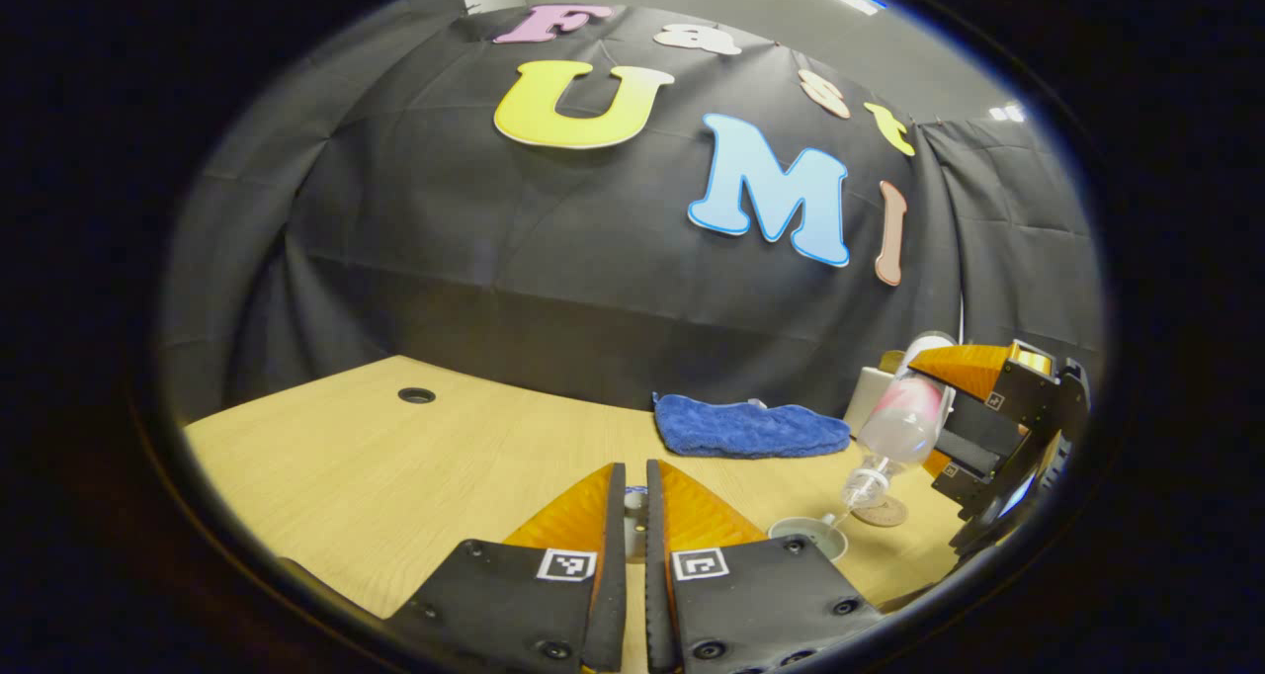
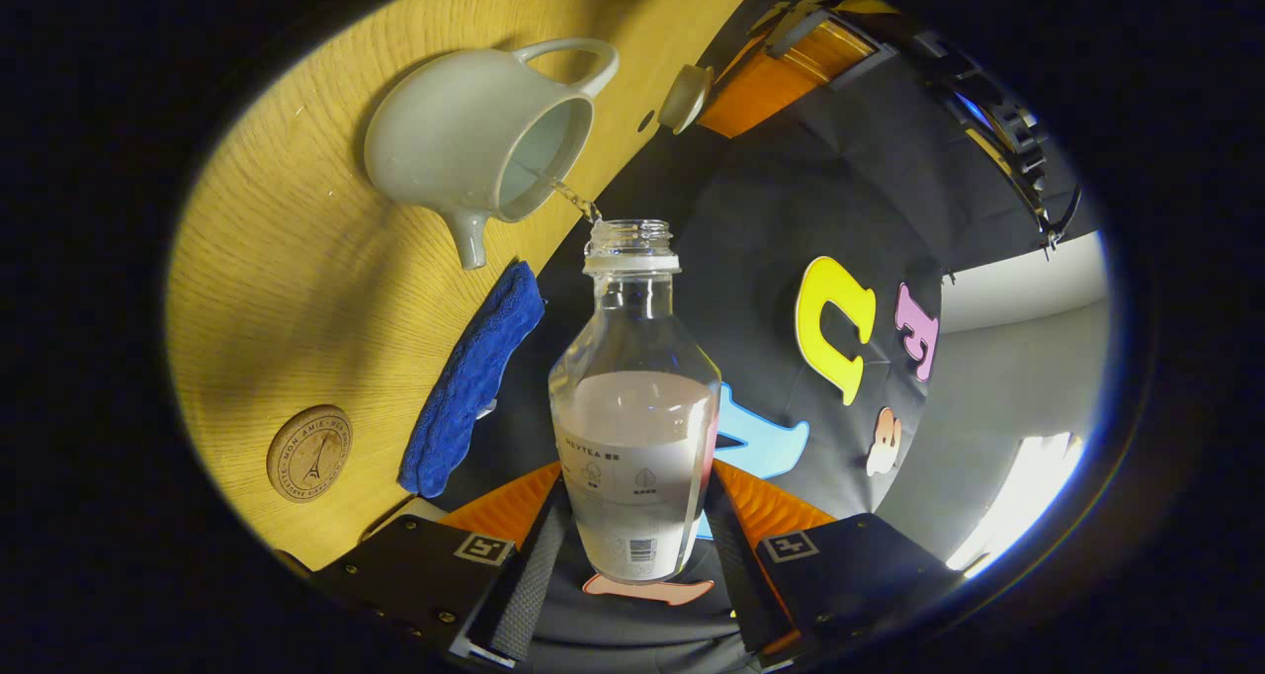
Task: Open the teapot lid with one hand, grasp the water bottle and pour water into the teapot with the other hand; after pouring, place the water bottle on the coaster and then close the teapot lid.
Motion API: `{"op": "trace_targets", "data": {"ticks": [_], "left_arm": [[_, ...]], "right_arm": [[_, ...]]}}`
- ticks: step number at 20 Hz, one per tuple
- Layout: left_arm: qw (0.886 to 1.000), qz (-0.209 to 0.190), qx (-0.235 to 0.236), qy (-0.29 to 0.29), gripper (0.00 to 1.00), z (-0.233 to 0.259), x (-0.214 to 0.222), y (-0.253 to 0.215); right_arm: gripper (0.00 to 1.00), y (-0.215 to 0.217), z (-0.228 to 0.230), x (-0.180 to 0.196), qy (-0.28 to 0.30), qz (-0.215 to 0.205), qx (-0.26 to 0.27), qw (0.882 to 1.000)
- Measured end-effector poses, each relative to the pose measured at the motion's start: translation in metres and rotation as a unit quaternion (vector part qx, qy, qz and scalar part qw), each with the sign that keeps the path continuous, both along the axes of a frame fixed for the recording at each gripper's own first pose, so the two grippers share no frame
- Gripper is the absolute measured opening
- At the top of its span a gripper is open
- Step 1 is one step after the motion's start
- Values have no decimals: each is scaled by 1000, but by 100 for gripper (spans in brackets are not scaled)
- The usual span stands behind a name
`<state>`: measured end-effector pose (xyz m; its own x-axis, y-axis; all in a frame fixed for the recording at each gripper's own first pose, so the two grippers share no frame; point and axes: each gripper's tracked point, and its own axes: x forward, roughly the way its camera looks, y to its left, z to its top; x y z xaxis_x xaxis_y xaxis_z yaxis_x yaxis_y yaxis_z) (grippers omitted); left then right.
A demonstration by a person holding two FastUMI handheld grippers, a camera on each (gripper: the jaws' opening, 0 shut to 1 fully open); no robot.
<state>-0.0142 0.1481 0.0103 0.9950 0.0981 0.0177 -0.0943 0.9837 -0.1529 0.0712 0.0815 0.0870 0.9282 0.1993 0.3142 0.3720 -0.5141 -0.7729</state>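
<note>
In the right gripper view my right gripper (image 2: 637, 471) is shut on a clear water bottle (image 2: 637, 407), uncapped and tipped mouth-down toward the pale teapot (image 2: 464, 140). A thin stream of water (image 2: 573, 195) runs from the bottle's mouth into the teapot's open top. The lid (image 2: 685, 96) is held off to the side of the pot by my left gripper (image 2: 707, 91). In the left gripper view my left gripper (image 1: 635, 471) is shut on the small lid (image 1: 635, 516). To its right stand the teapot's rim (image 1: 810, 534), the tilted bottle (image 1: 901, 422) and my right gripper (image 1: 964, 432).
A round cork coaster (image 2: 309, 454) lies on the wooden table (image 2: 296, 279), beside the teapot (image 1: 880, 511). A folded blue cloth (image 1: 751, 427) rests at the table's back edge against the booth wall. A cable hole (image 1: 416, 394) sits in the far left of the tabletop.
</note>
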Motion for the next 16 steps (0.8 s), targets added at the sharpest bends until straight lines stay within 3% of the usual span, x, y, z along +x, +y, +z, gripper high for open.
{"op": "trace_targets", "data": {"ticks": [3,9,13,16], "left_arm": [[1000,0,-1,3,15,-1,2,0],[1000,-1,-3,4,15,-5,3,1],[1000,-7,-9,13,15,-11,5,-4],[1000,-12,-15,12,15,-12,6,-9]], "right_arm": [[76,-2,-2,-1,9,-2,4,1000],[76,-18,-21,5,65,-6,104,992],[77,-29,-46,4,127,-9,233,964],[76,-34,-54,2,149,-9,291,945]]}}
